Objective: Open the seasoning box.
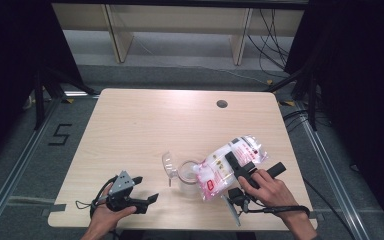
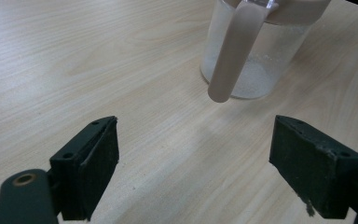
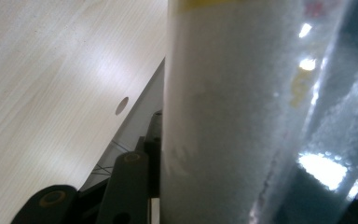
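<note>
From the high view I see my right gripper [image 1: 252, 169] clamped on a clear bag of white grains [image 1: 226, 167], tipped with its lower end over a clear jar [image 1: 187, 171] on the near middle of the surface [image 1: 145, 125]; my left gripper [image 1: 147, 192] sits near left, jaws apart. In the left gripper view the jaws stand wide with nothing between them, and the jar [image 2: 256, 51] stands just beyond. In the right gripper view the bag [image 3: 223, 116] is pressed between my jaws.
</note>
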Action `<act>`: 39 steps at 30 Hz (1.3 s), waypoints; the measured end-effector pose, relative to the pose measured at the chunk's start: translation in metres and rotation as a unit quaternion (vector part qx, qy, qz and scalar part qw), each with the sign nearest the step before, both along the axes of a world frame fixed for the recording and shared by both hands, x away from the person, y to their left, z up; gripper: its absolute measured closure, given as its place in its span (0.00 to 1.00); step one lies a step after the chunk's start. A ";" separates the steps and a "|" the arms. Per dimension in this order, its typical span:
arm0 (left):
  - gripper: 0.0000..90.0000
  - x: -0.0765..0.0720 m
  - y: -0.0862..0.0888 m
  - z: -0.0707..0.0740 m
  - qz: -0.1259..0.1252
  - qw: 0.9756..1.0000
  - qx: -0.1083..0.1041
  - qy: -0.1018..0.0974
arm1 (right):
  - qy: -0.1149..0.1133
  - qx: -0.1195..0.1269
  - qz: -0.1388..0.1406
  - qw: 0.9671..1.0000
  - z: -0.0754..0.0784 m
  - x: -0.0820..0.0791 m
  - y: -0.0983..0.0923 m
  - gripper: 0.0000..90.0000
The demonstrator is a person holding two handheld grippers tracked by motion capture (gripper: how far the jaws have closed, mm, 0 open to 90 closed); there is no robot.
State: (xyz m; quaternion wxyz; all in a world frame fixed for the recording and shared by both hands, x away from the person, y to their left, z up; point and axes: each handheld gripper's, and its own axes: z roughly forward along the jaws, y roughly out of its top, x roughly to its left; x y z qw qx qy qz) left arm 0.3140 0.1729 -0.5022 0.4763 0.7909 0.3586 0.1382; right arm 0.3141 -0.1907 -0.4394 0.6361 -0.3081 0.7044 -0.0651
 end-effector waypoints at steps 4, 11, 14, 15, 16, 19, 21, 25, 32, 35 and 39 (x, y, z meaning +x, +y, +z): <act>0.17 0.000 0.000 -0.001 -0.001 1.000 -0.005 0.001 | -0.003 -0.005 0.000 1.000 0.002 0.000 0.000 0.72; 0.17 -0.001 -0.001 0.000 0.002 1.000 -0.004 0.001 | -0.004 -0.002 -0.001 1.000 0.005 -0.001 -0.001 0.72; 0.17 0.000 0.000 0.000 0.001 1.000 -0.003 -0.001 | -0.001 -0.004 -0.002 1.000 0.004 -0.001 0.000 0.72; 0.17 0.000 0.000 0.000 -0.001 1.000 -0.003 -0.002 | -0.001 -0.004 -0.002 1.000 0.004 -0.001 0.000 0.72; 0.17 0.000 0.000 0.000 0.000 1.000 -0.004 -0.001 | -0.003 -0.004 -0.001 1.000 0.004 0.000 0.000 0.72; 0.17 -0.001 -0.001 0.000 0.006 1.000 -0.007 0.004 | -0.002 -0.003 0.000 1.000 0.004 -0.001 0.000 0.72; 0.17 -0.001 -0.001 0.000 0.006 1.000 -0.007 0.004 | -0.001 -0.003 -0.001 1.000 0.004 -0.001 0.000 0.72; 0.17 -0.001 -0.001 0.000 0.005 1.000 -0.006 0.002 | -0.001 0.002 -0.004 1.000 0.004 -0.001 -0.001 0.72; 0.17 -0.001 0.000 0.000 0.002 1.000 0.000 0.001 | -0.001 0.001 0.000 1.000 0.005 -0.001 -0.001 0.73; 0.17 -0.001 0.000 0.000 0.002 1.000 0.000 0.001 | -0.001 0.001 0.000 1.000 0.004 0.000 -0.001 0.73; 0.17 -0.001 0.000 0.000 0.005 1.000 -0.005 0.004 | 0.003 0.003 -0.002 1.000 0.004 -0.001 -0.001 0.74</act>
